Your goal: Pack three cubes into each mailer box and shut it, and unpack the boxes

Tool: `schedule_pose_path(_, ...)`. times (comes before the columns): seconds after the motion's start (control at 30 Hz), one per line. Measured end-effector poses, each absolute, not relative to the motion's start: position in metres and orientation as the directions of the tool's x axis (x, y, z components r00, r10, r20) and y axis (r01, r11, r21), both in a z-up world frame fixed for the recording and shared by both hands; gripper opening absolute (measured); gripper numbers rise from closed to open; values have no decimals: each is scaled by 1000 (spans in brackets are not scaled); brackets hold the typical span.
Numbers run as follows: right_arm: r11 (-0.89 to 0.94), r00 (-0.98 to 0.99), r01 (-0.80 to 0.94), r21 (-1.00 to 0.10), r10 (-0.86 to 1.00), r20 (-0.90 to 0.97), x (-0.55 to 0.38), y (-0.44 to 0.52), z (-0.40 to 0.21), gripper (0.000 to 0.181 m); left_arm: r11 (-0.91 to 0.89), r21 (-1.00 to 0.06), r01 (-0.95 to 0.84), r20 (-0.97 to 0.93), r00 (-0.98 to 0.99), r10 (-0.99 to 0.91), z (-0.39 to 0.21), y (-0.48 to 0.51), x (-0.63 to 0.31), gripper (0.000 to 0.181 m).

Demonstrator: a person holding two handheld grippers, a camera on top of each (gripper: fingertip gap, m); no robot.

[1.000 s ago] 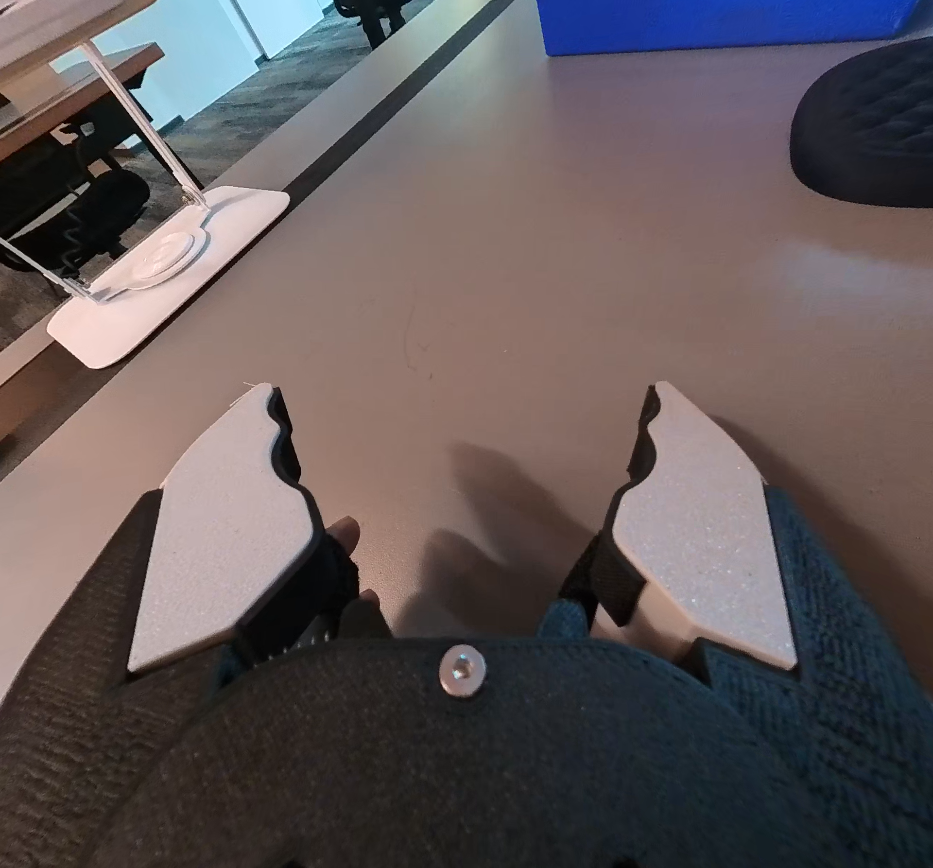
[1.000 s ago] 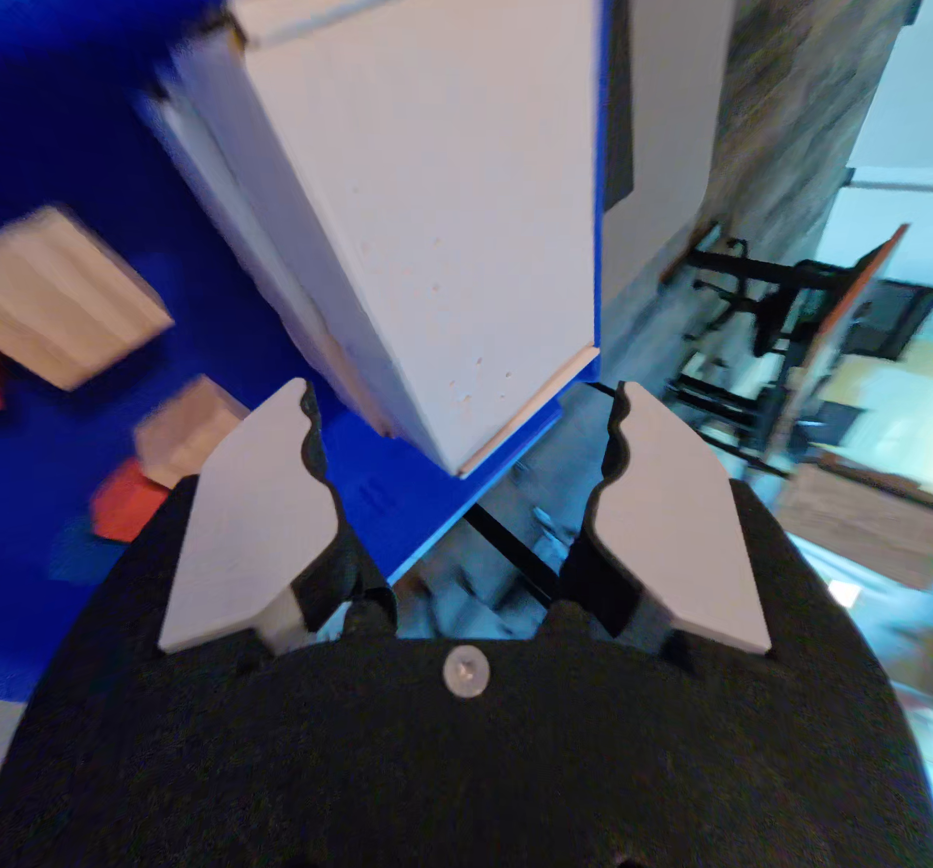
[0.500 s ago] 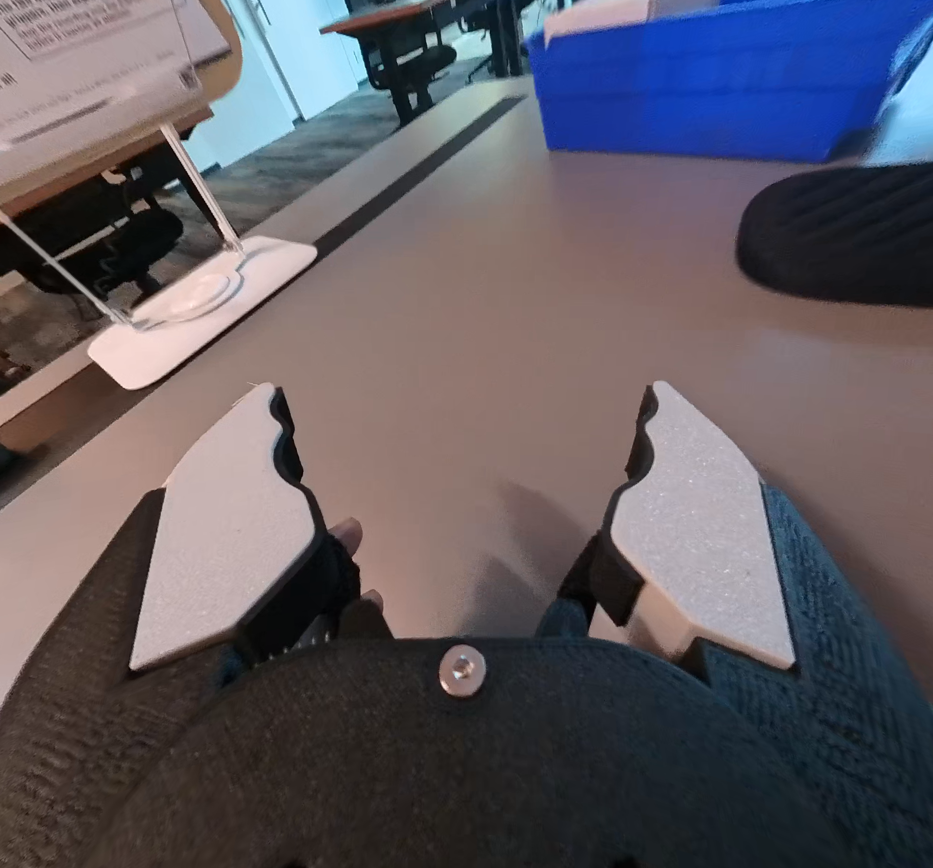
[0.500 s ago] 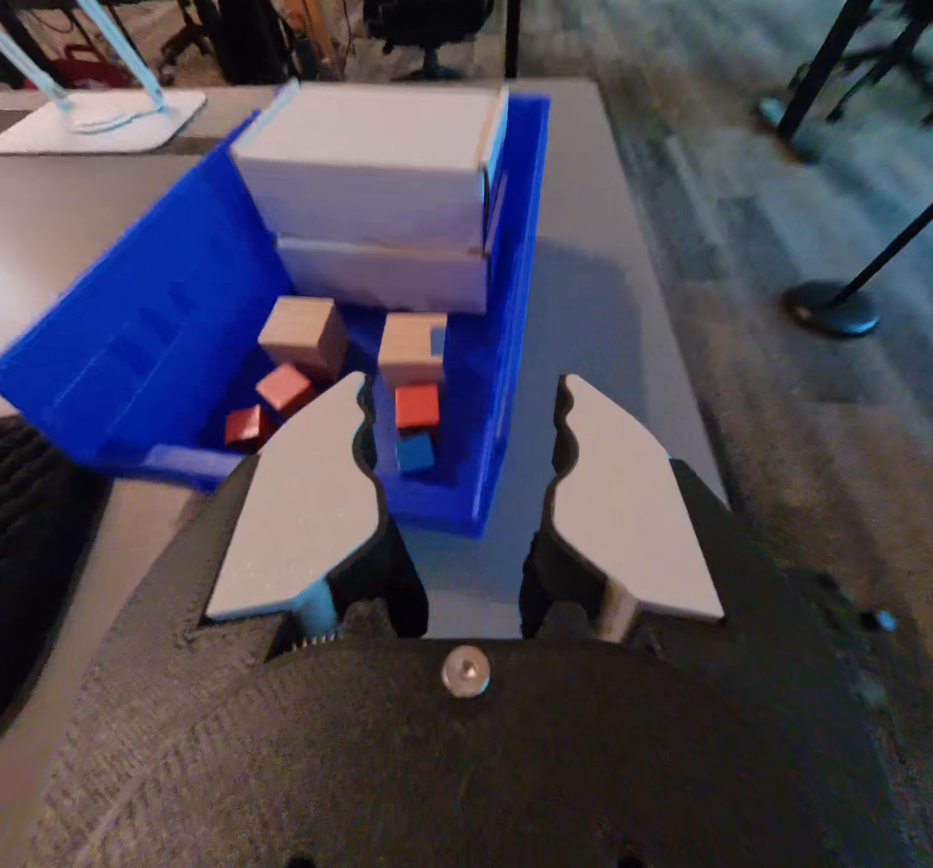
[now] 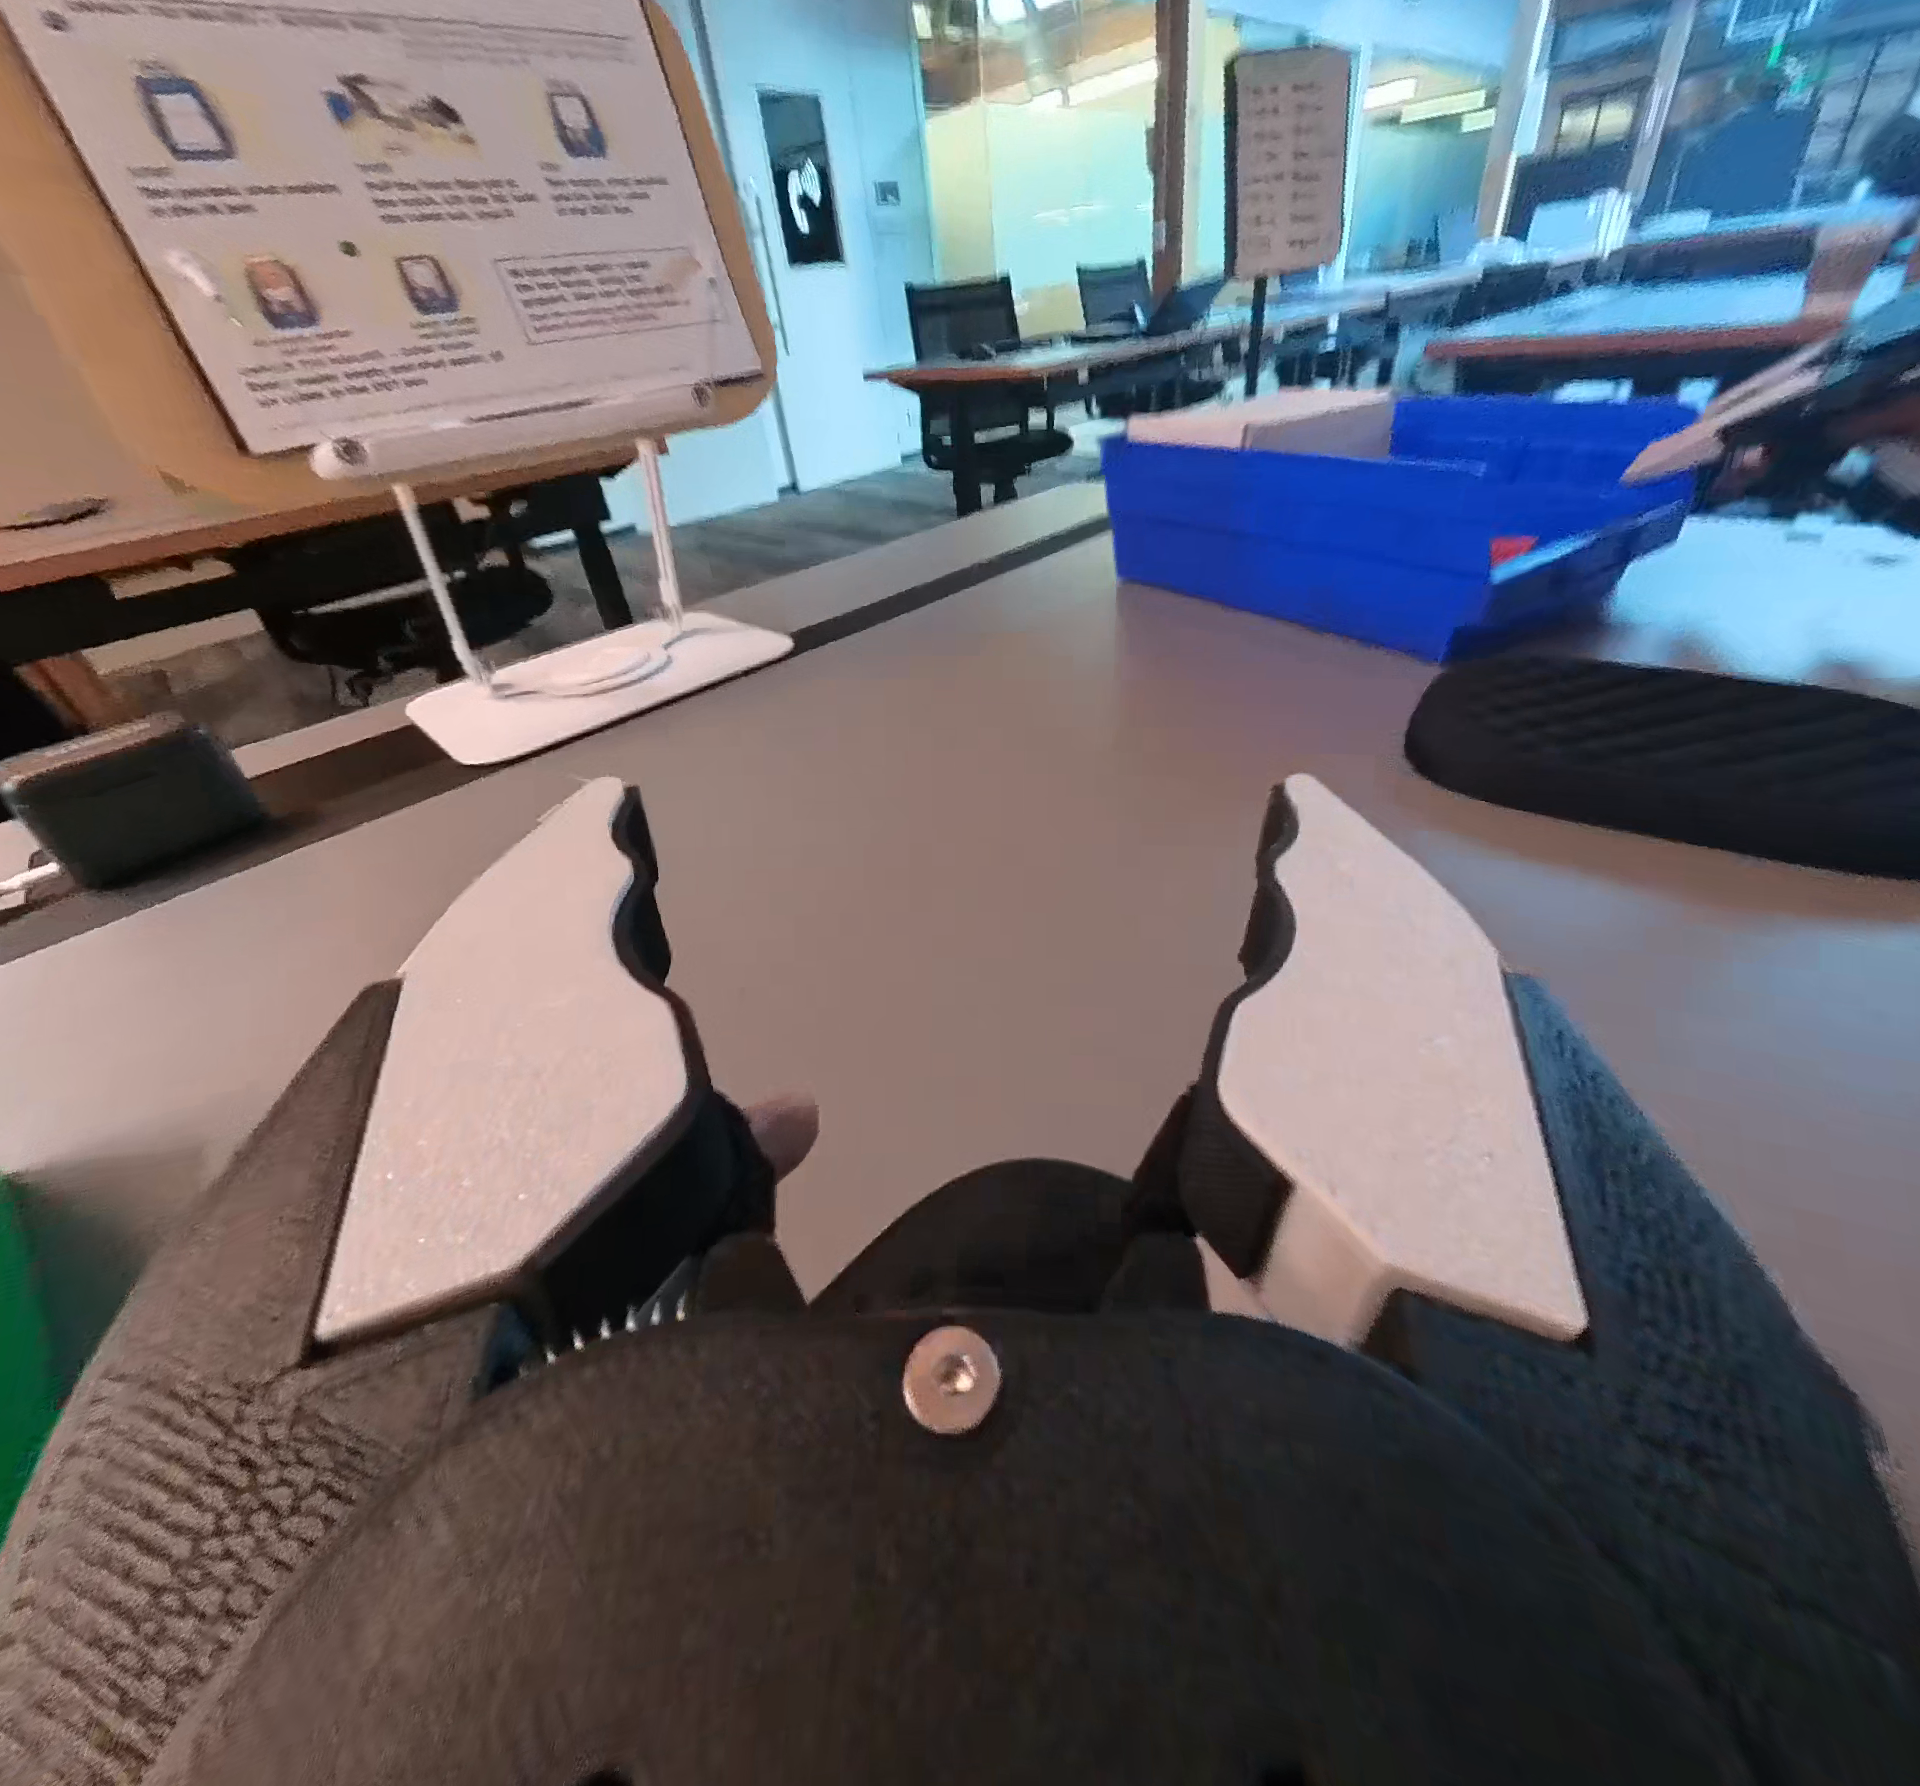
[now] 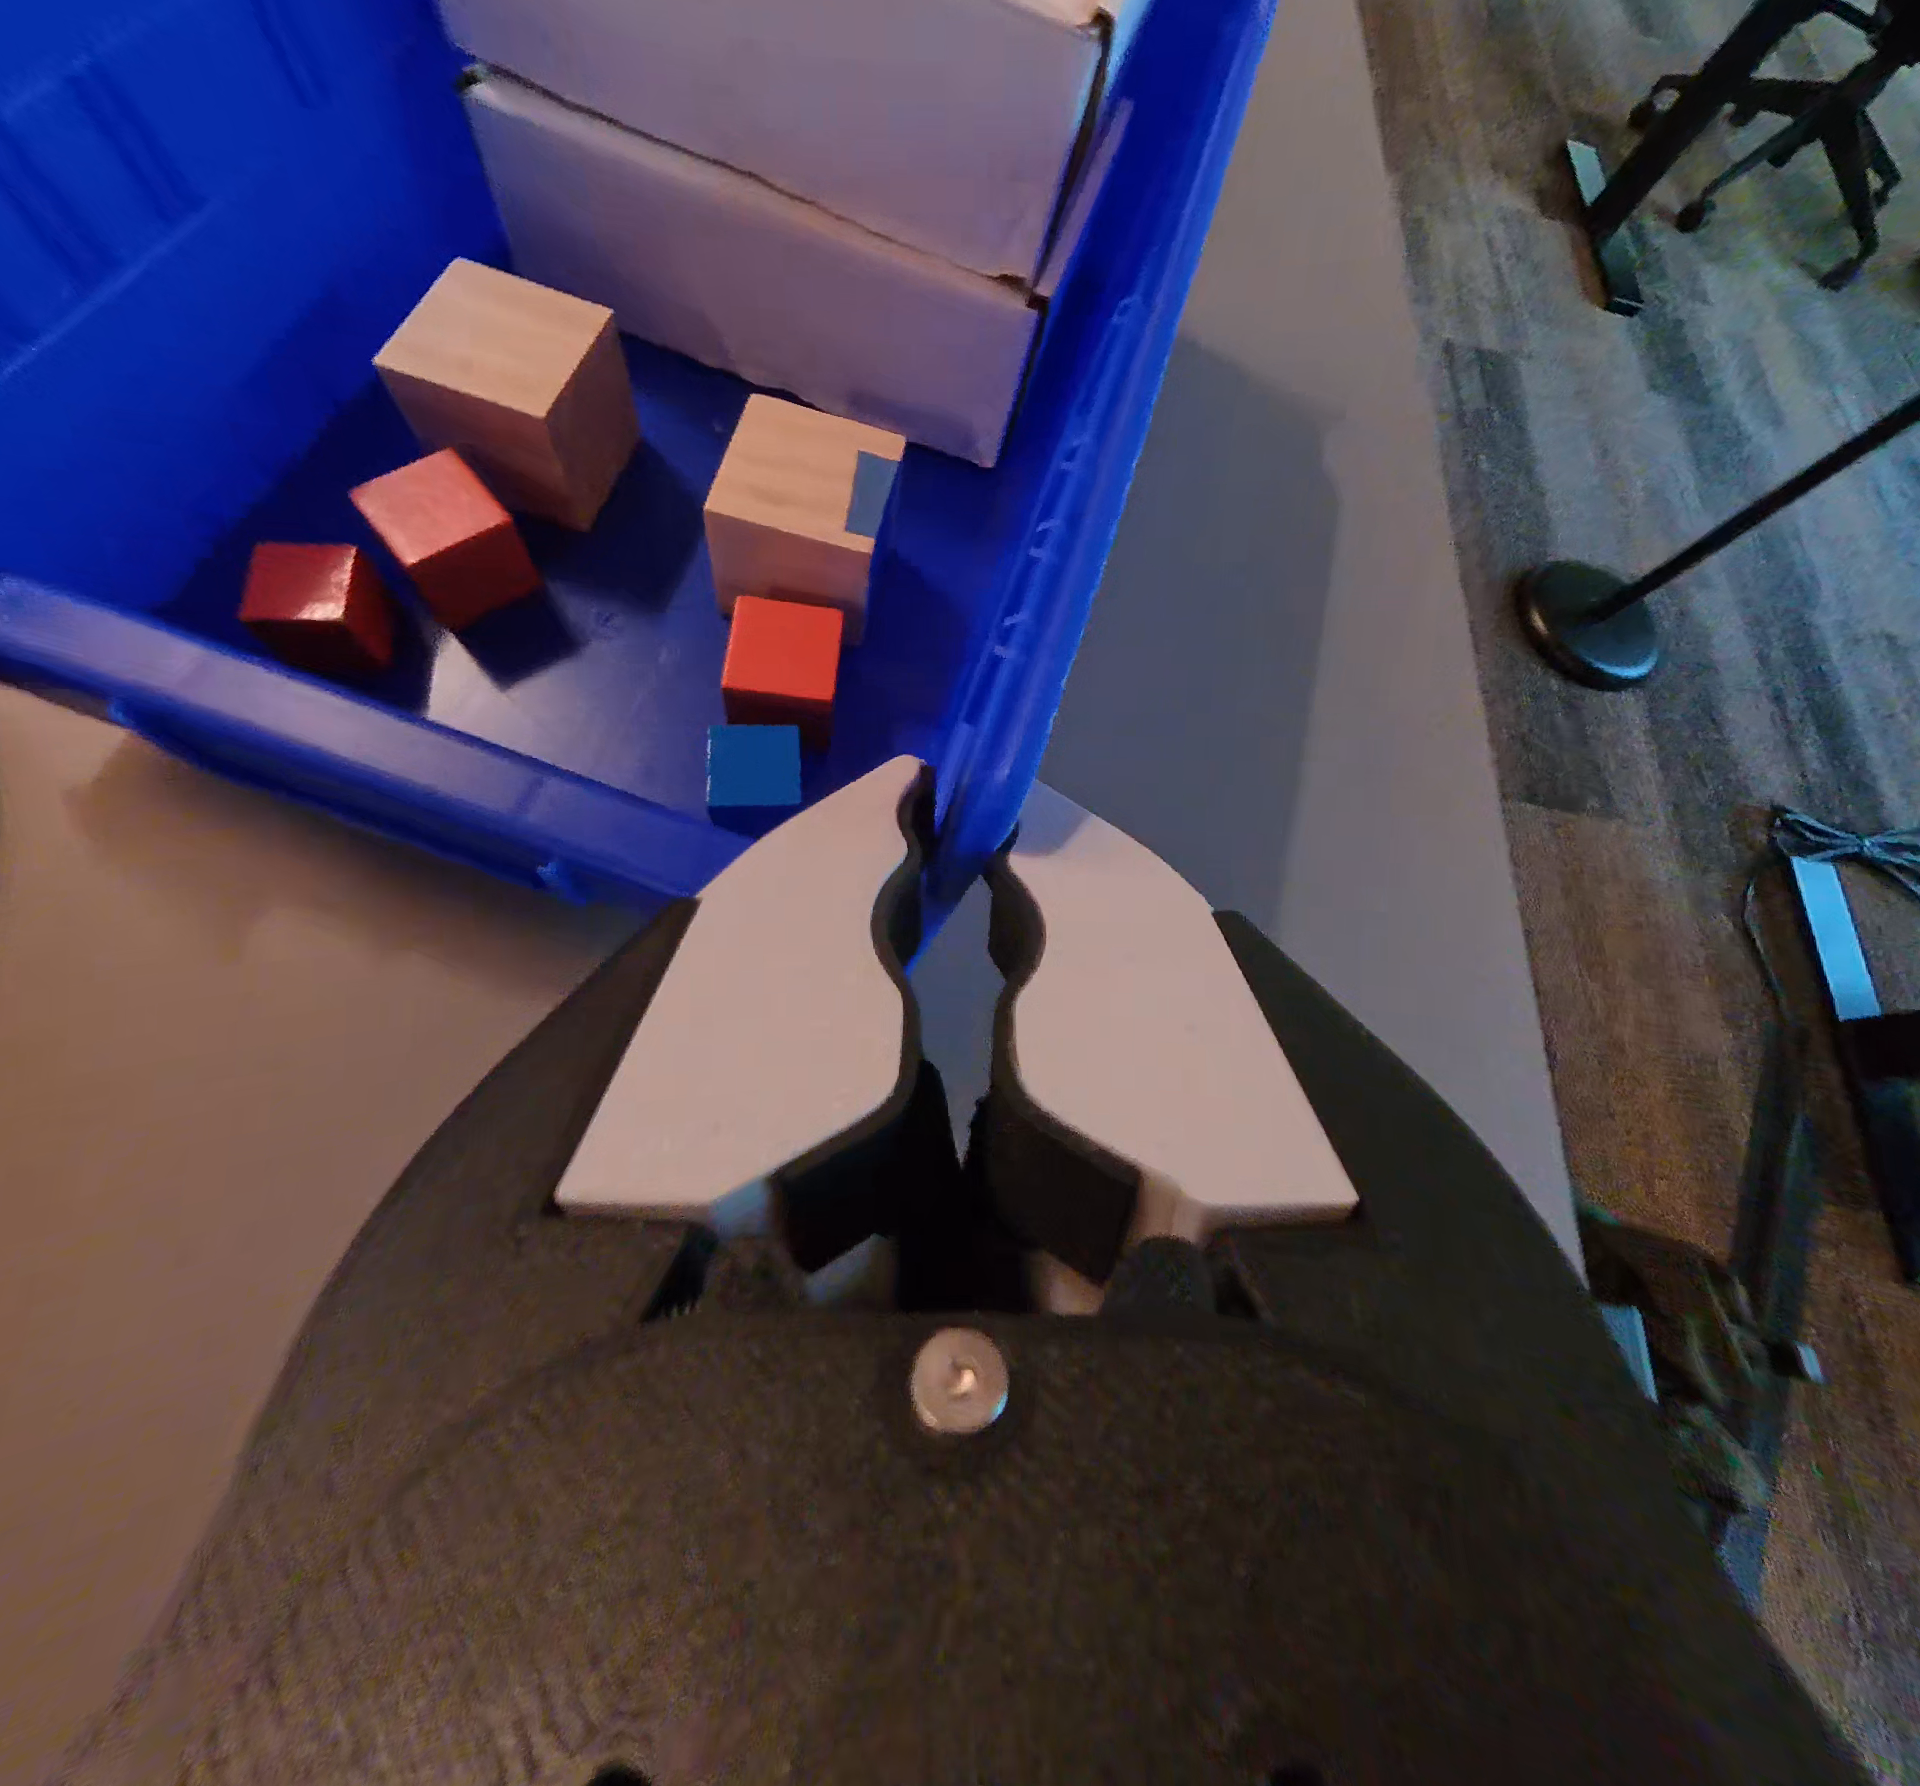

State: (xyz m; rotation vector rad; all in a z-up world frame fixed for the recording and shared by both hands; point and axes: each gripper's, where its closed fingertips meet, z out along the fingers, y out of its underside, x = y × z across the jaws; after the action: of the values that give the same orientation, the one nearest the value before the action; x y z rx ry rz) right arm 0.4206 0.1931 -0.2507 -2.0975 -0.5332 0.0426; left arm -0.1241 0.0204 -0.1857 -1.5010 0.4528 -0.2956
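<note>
Here, packing looks barely begun. The right gripper [image 6: 958, 827] is pinched on the near corner of the blue bin's [image 6: 1091, 448] rim. Inside the bin, two white mailer boxes [image 6: 790, 136] sit stacked and shut, with loose cubes [image 6: 781, 656] on the bin floor beside them. The left gripper [image 5: 951, 827] hovers spread and empty over the bare table [image 5: 987, 697], well apart from the bin.

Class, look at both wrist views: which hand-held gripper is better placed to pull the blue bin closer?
Right. The right hand-held gripper is already shut on the blue bin at its near corner rim. The left hand-held gripper is open over bare table, well short of the bin.
</note>
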Motion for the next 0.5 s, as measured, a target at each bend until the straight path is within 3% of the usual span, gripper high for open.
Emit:
schedule_pose_path(0.03, -459, 897, 368, -809, 404, 178, 411, 195, -251, 8, 73, -995, -63, -90, 886, -456, -182, 19, -127, 106)
schedule_pose_path(0.5, -339, 752, 594, -730, 557, 354, 299, 205, -250, 12, 118, -992, 46, -10, 898, -439, -174, 16, -140, 101)
